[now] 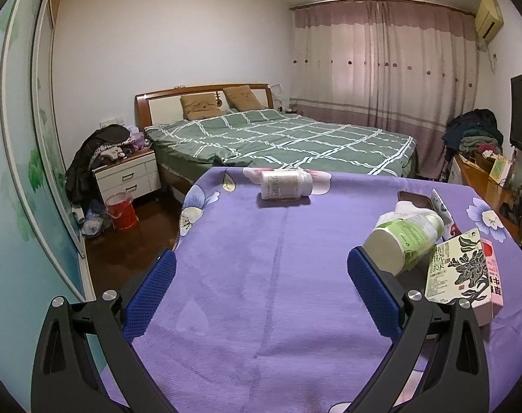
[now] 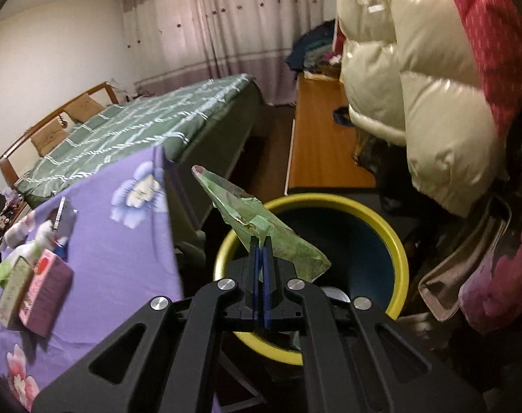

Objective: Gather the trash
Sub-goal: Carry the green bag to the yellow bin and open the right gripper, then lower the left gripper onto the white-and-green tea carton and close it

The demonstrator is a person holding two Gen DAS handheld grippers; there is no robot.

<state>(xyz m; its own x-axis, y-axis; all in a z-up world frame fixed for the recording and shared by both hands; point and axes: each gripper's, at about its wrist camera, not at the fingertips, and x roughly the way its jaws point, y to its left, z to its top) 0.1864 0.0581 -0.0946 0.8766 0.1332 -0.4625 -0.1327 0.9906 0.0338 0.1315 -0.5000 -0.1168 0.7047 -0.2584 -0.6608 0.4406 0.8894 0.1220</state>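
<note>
My right gripper is shut on a crumpled green wrapper and holds it over the rim of a yellow-rimmed bin beside the table. My left gripper is open and empty above the purple floral tablecloth. A white pill bottle lies on its side at the table's far edge. A green-labelled bottle lies right of my left gripper, almost touching its right finger. A printed box lies beside it.
A dark phone-like case and a small card lie behind the green bottle. A green-quilted bed stands beyond the table. A red bucket sits on the floor left. A cream puffer jacket hangs above the bin.
</note>
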